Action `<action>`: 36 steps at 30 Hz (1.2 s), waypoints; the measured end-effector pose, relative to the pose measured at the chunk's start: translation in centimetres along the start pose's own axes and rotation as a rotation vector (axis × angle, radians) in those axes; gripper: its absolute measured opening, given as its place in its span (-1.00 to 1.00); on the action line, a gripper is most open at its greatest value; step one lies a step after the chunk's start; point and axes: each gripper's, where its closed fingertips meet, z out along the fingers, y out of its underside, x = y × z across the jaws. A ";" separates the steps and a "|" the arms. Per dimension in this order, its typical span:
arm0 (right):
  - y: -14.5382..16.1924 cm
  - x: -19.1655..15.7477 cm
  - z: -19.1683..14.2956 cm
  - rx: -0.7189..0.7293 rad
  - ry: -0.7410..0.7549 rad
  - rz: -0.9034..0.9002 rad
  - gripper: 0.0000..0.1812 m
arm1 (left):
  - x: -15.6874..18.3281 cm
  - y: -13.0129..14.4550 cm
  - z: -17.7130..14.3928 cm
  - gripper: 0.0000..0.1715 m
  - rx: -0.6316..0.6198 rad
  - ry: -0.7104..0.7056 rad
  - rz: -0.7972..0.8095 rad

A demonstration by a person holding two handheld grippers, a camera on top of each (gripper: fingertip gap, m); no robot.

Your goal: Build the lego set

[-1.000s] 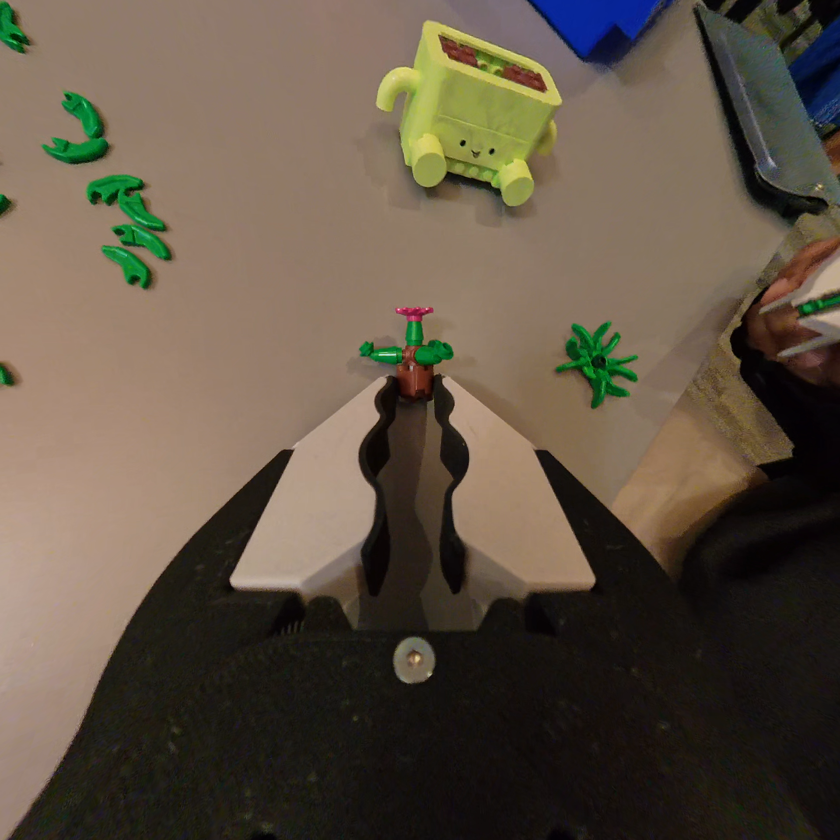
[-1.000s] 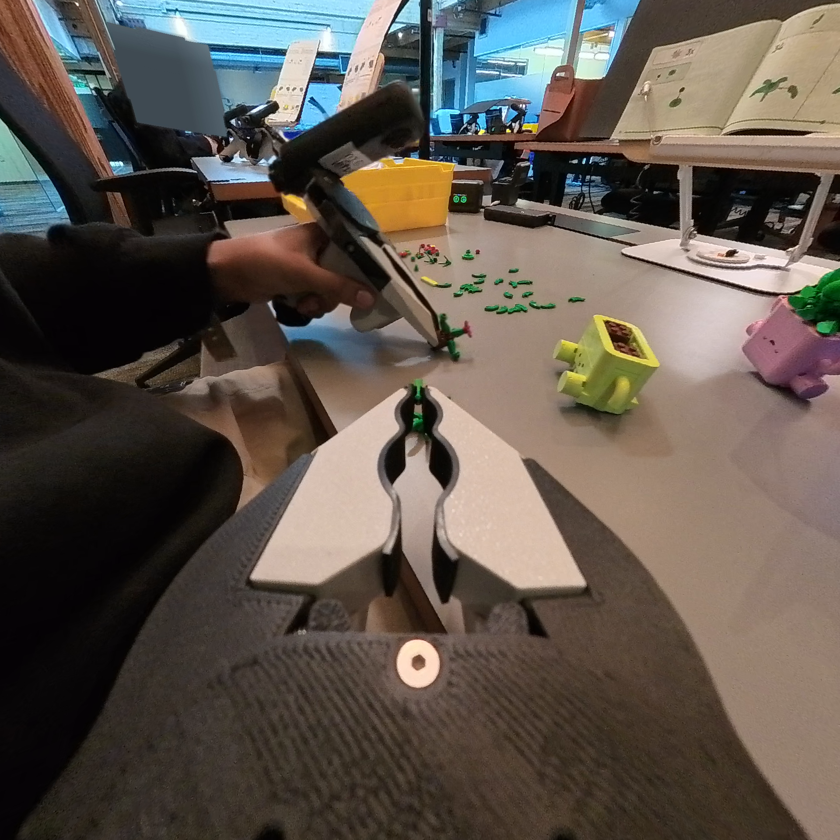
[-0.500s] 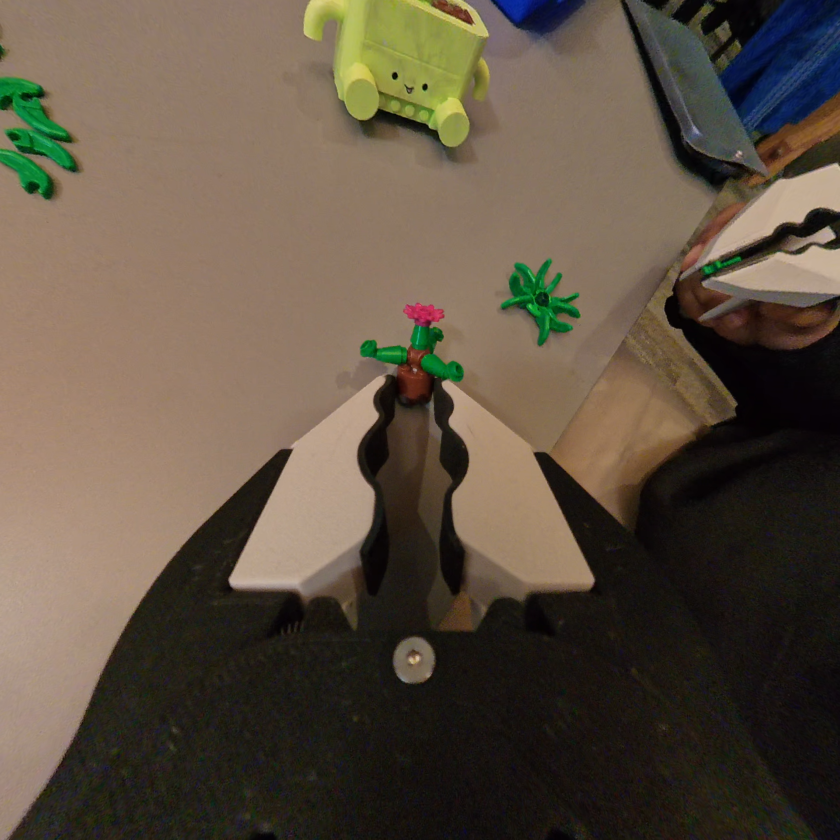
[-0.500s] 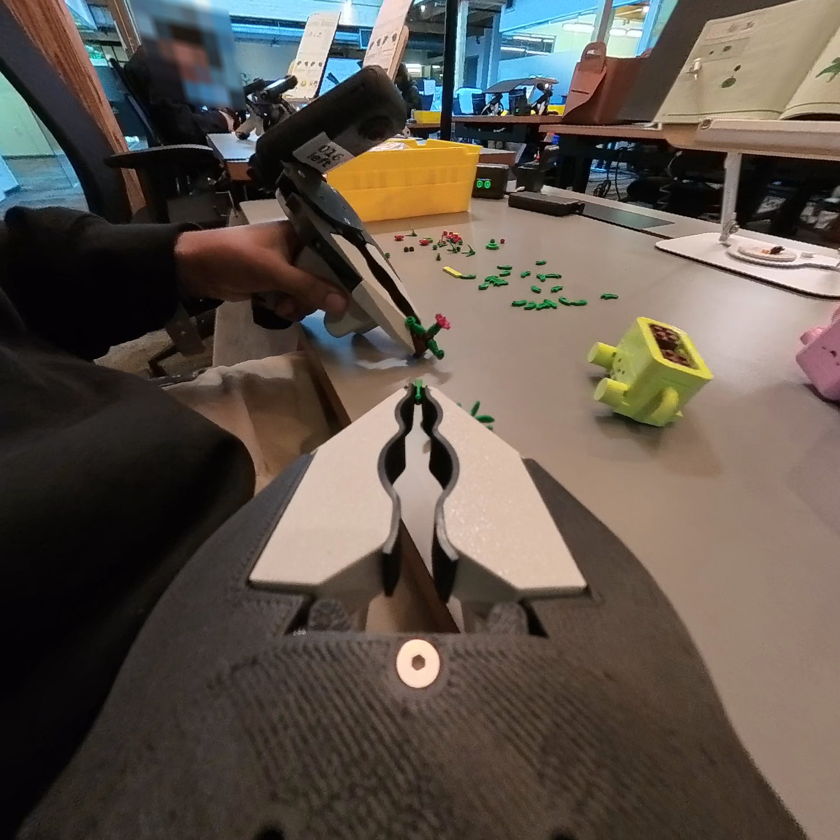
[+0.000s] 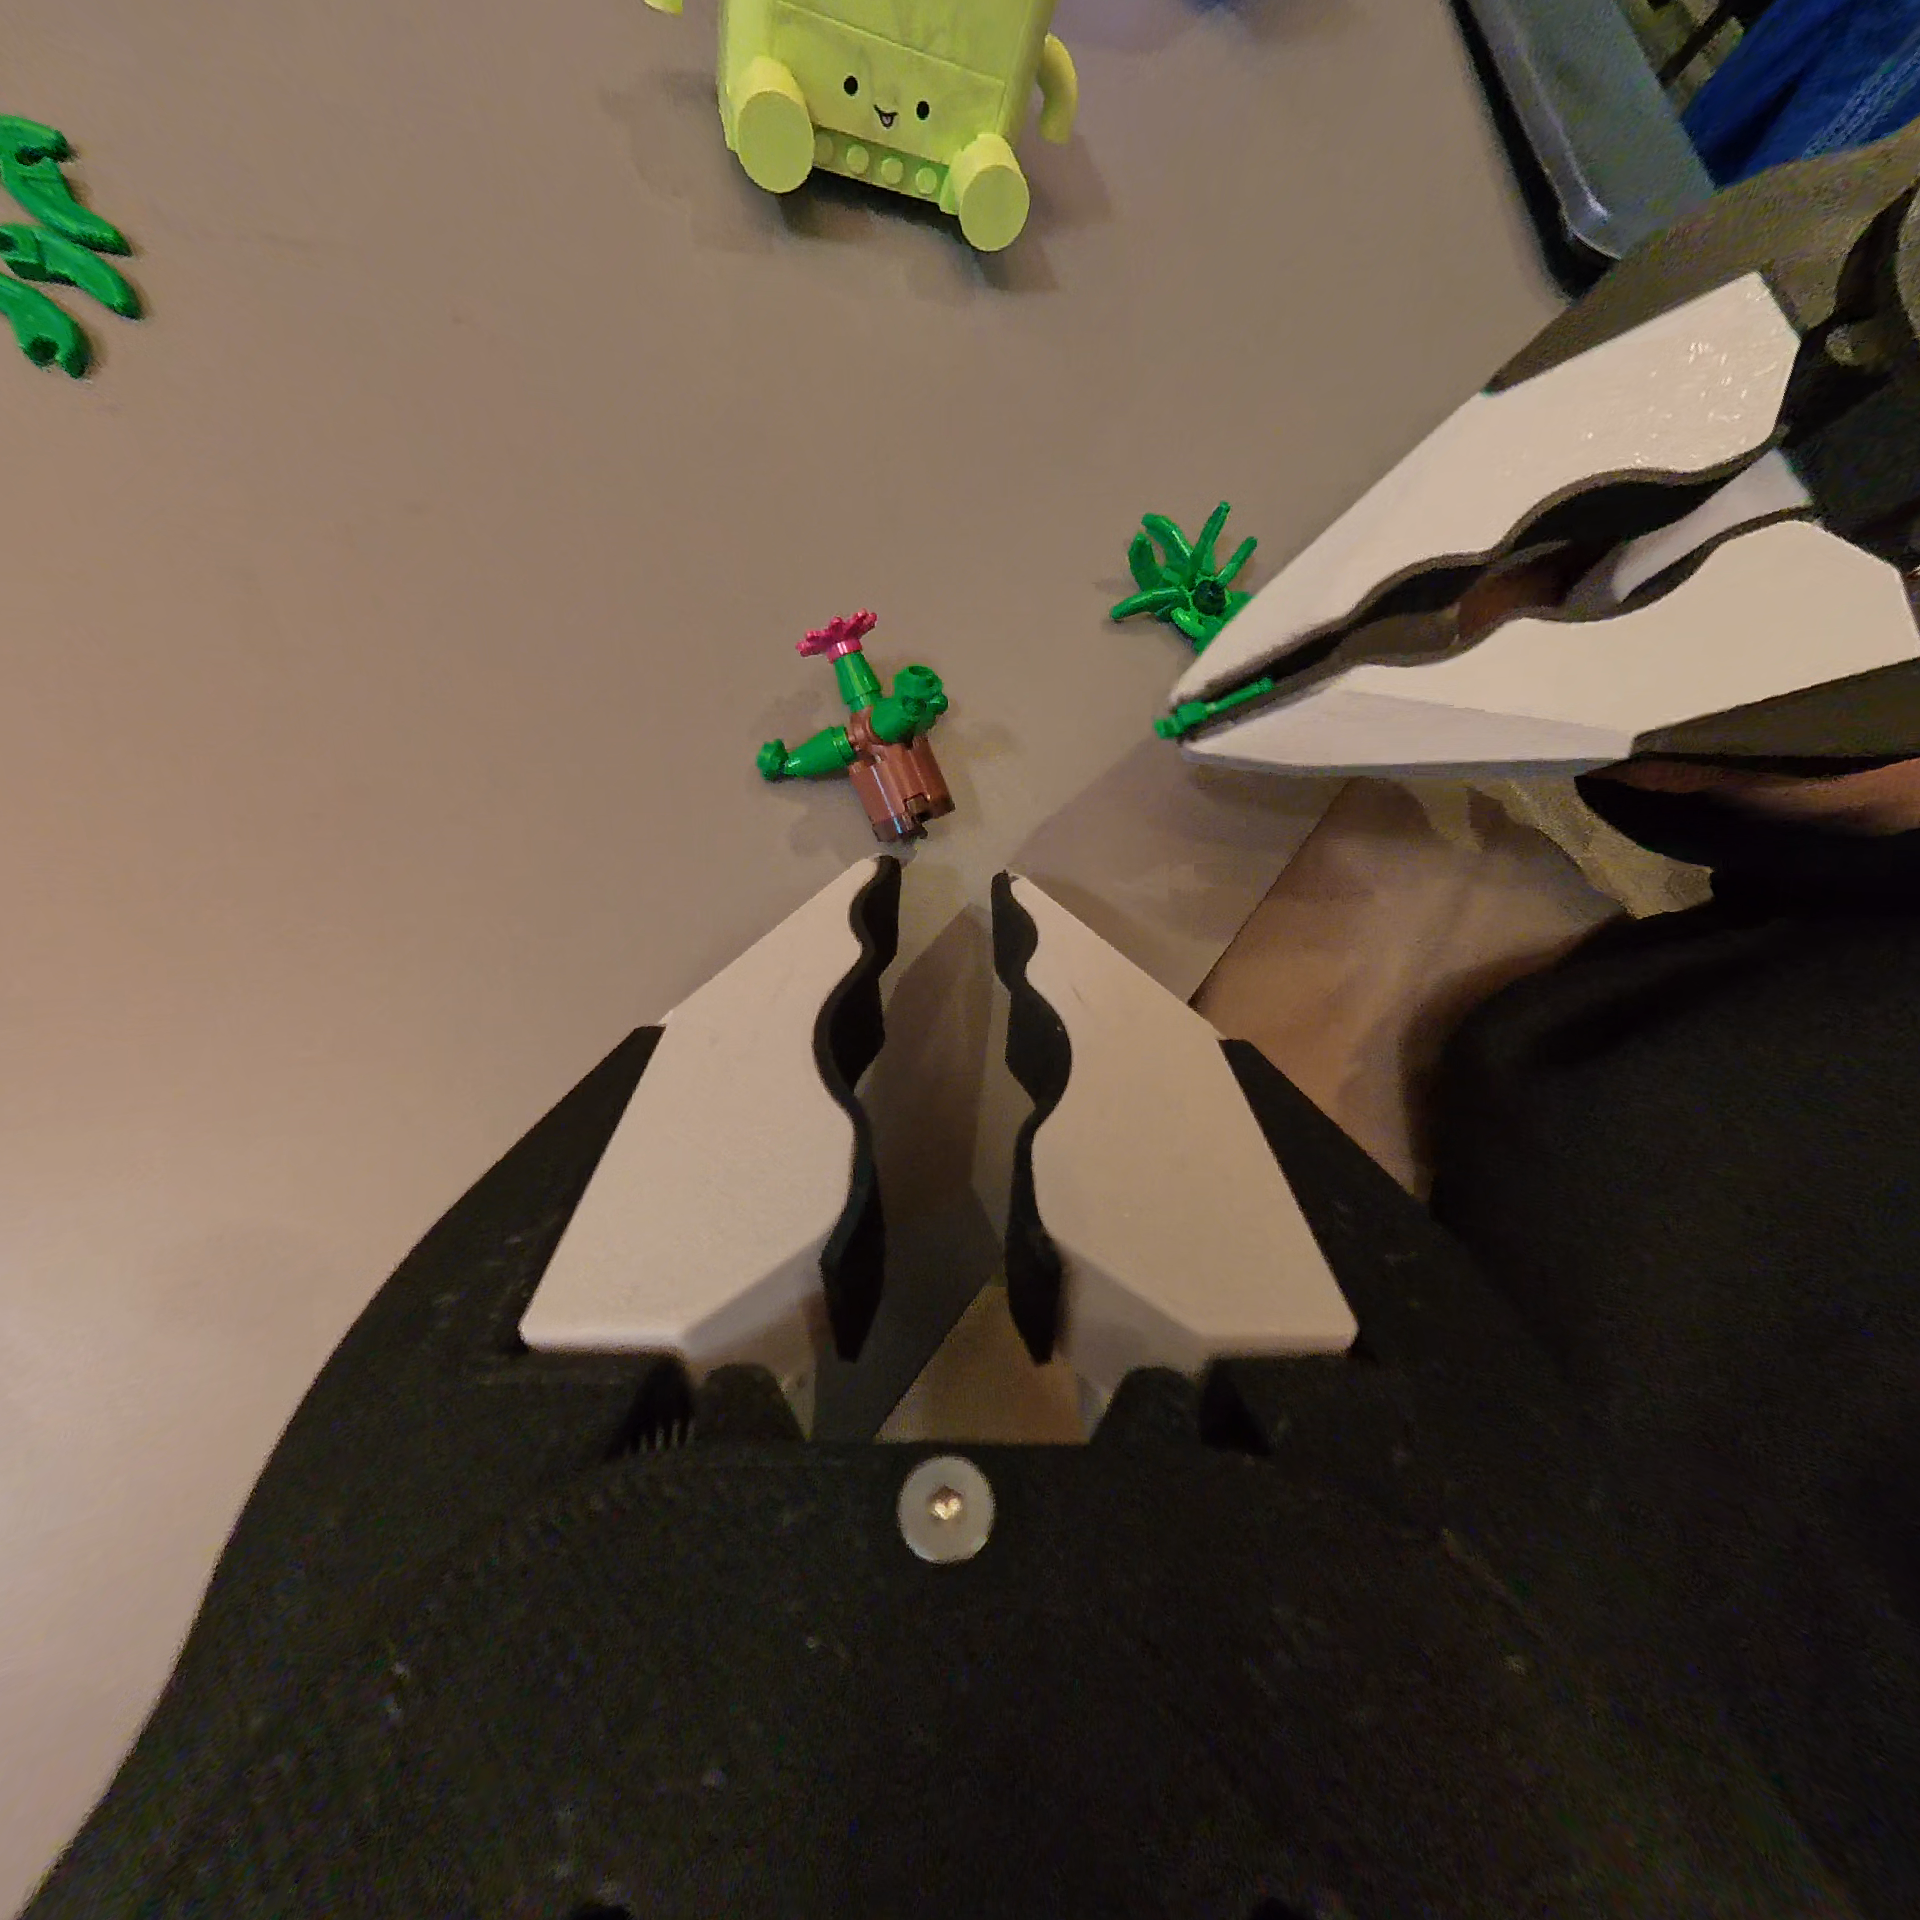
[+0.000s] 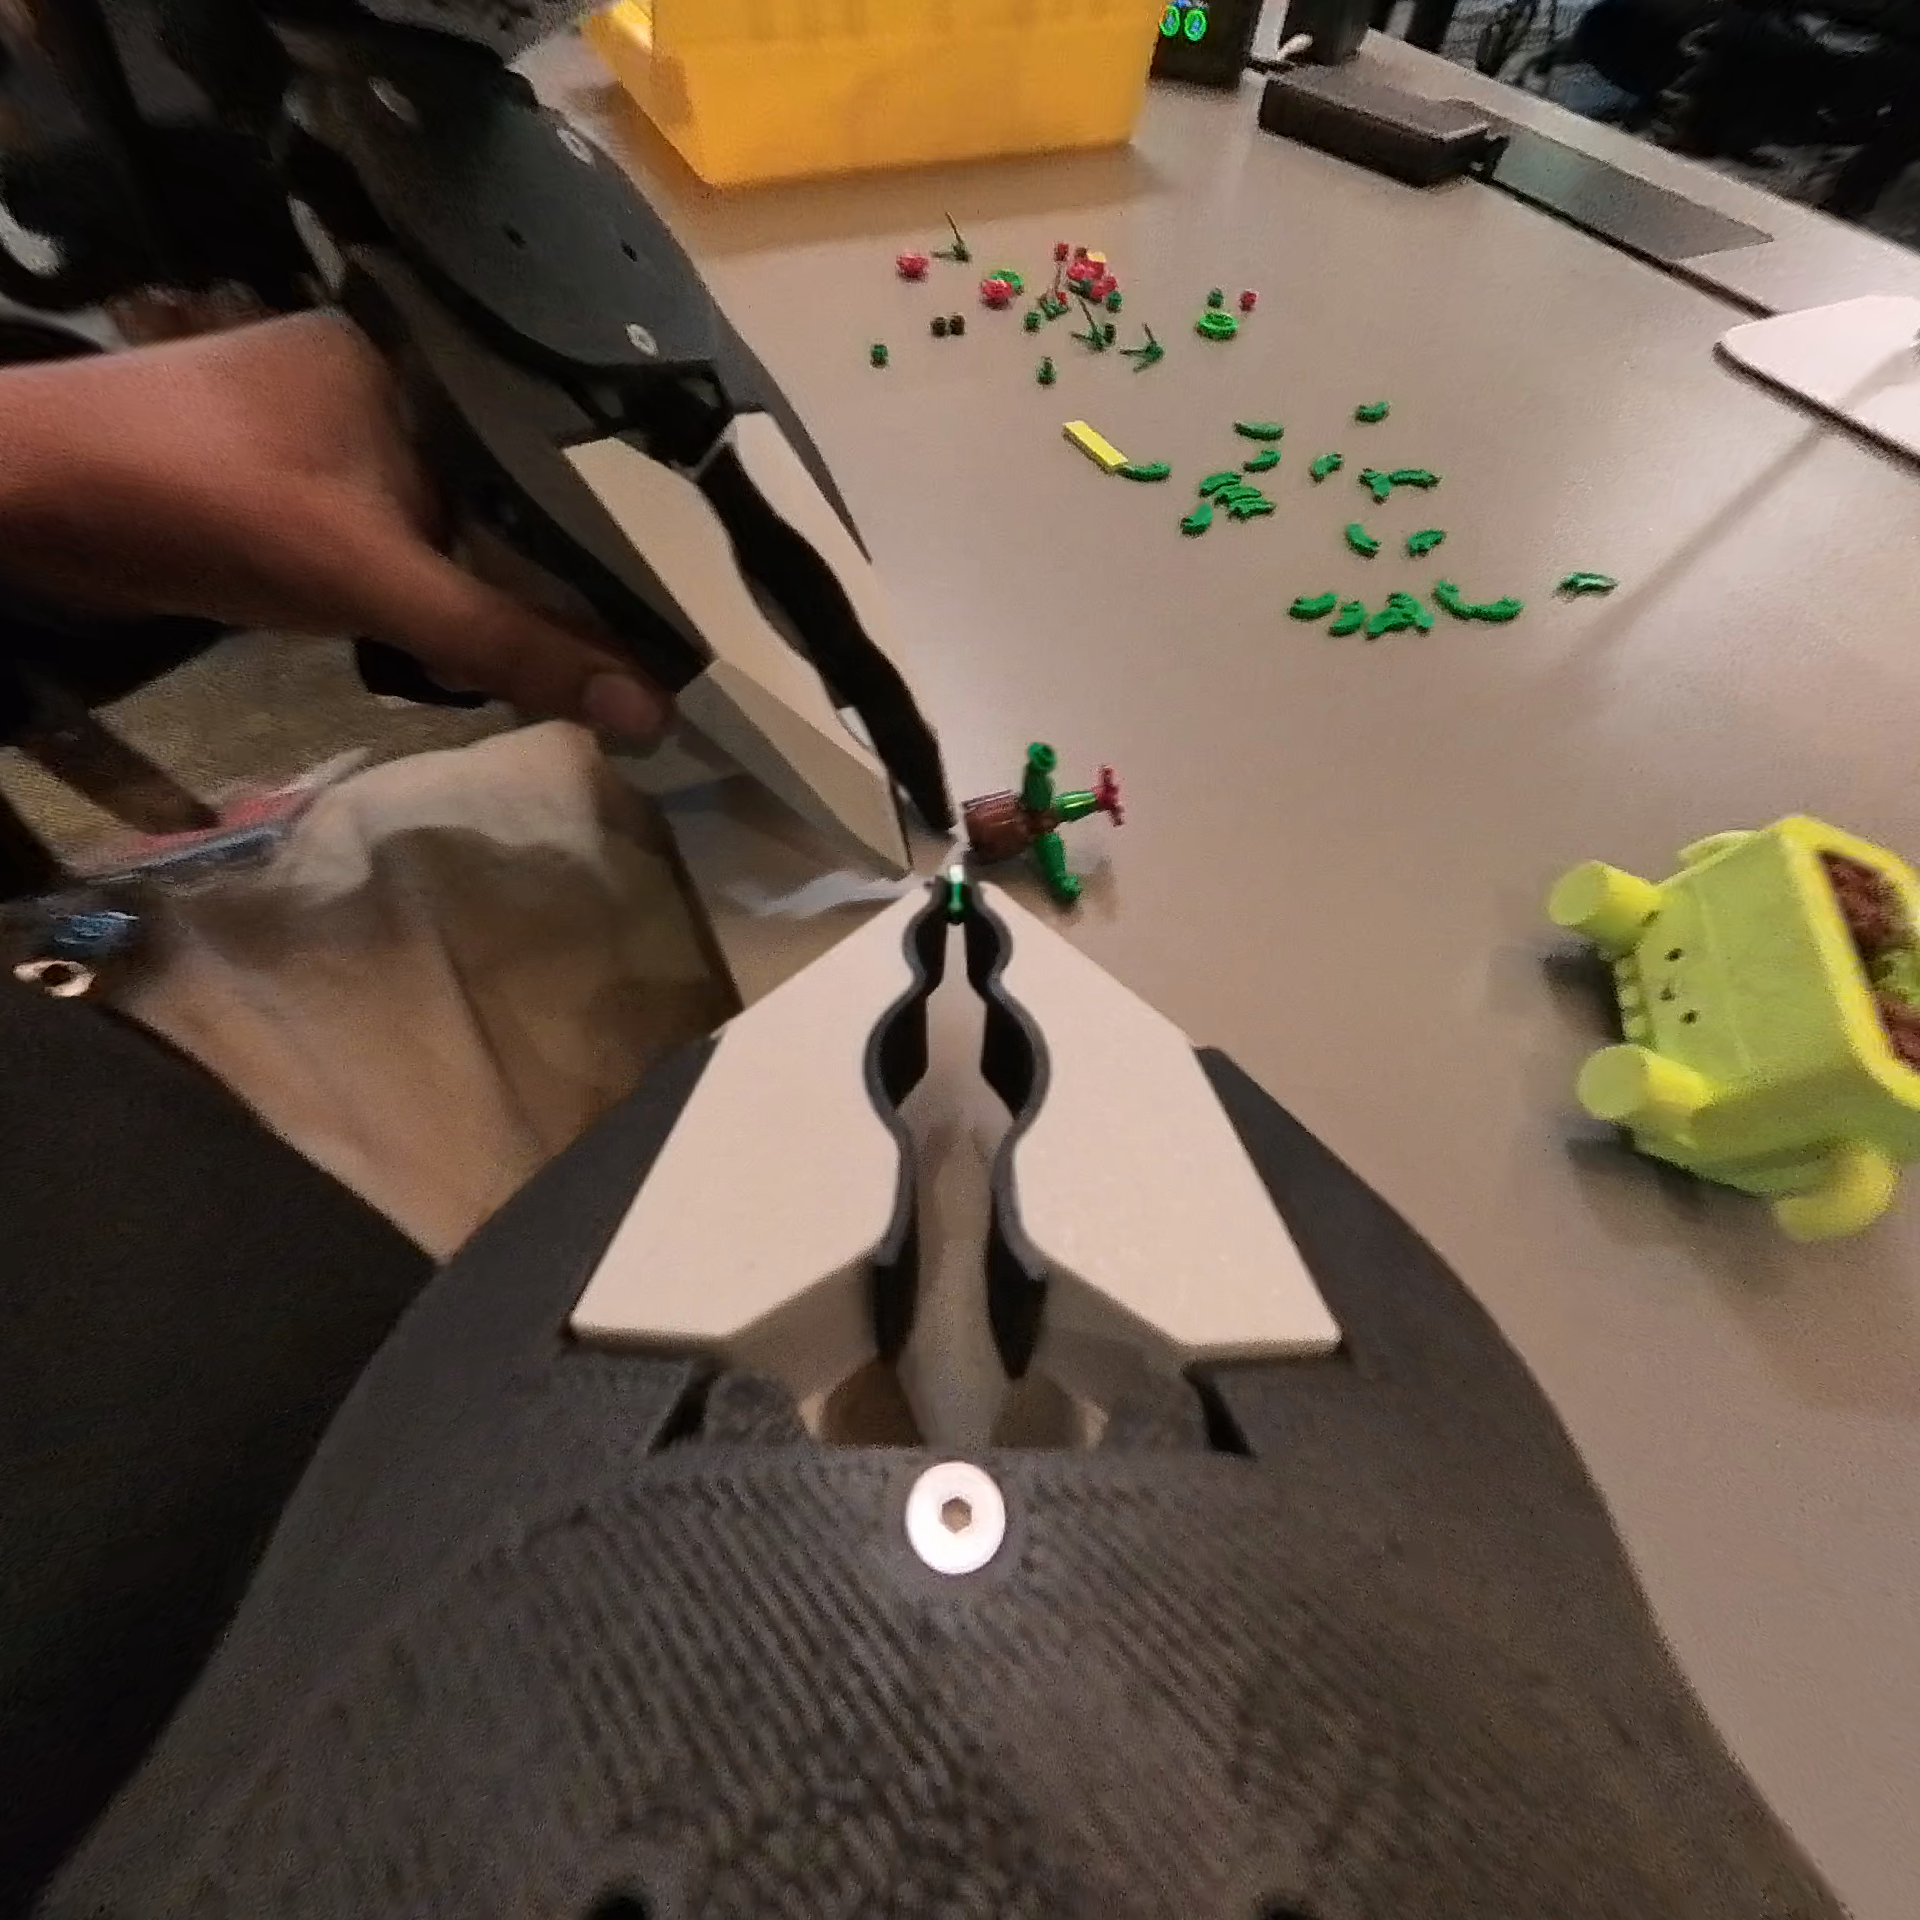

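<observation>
Released since half a second ago, the small brown-stemmed plastic cactus with green arms and a pink flower (image 5: 868,727) lies tipped on the grey table (image 5: 416,623), just at 12 o'clock of the left gripper (image 5: 943,878) (fingers spread, empty). The right gripper (image 6: 951,902) pinches a thin green plastic sprig (image 6: 951,896). At 3 o'clock, the lime-green brick pot (image 6: 1756,1039) holds brown studs.

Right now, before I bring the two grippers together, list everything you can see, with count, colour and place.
flower stem assembly: one, brown base, green arms, pink bloom, lying on table ahead of left gripper
pot figure: one, lime, on its side beyond
spiky leaf piece: one, green, near table edge
loose leaf pieces: many, green, scattered
small flower parts: several, red and green, far
bin: one, yellow, far
table: grey
left gripper: open, empty
right gripper: shut on green stem piece
</observation>
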 end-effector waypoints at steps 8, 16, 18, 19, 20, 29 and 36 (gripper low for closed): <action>-2.6 2.9 -1.1 0.068 0.076 -0.026 -0.98 | 0.3 -3.6 -2.4 -0.65 0.119 0.121 -0.092; -2.1 4.3 -3.1 0.136 0.113 0.010 -0.98 | -1.2 -5.6 -0.5 -0.62 -0.194 0.294 -0.111; -2.2 4.6 -3.7 0.144 0.132 -0.001 -0.98 | -1.5 -4.8 0.2 -0.52 -0.315 0.324 -0.194; -2.1 4.8 -4.0 0.145 0.145 -0.008 -0.98 | -1.6 -4.6 0.5 -0.51 -0.346 0.331 -0.229; -2.1 5.0 -4.2 0.144 0.158 -0.015 -0.98 | -1.5 -4.6 0.8 -0.57 -0.347 0.338 -0.248; -1.7 5.9 -4.9 0.166 0.177 0.006 -0.98 | -1.8 -2.8 1.5 -0.76 -0.430 0.260 -0.219; -1.7 6.1 -5.1 0.169 0.186 0.003 -0.98 | -1.3 -5.0 1.4 -0.87 -0.326 0.287 -0.162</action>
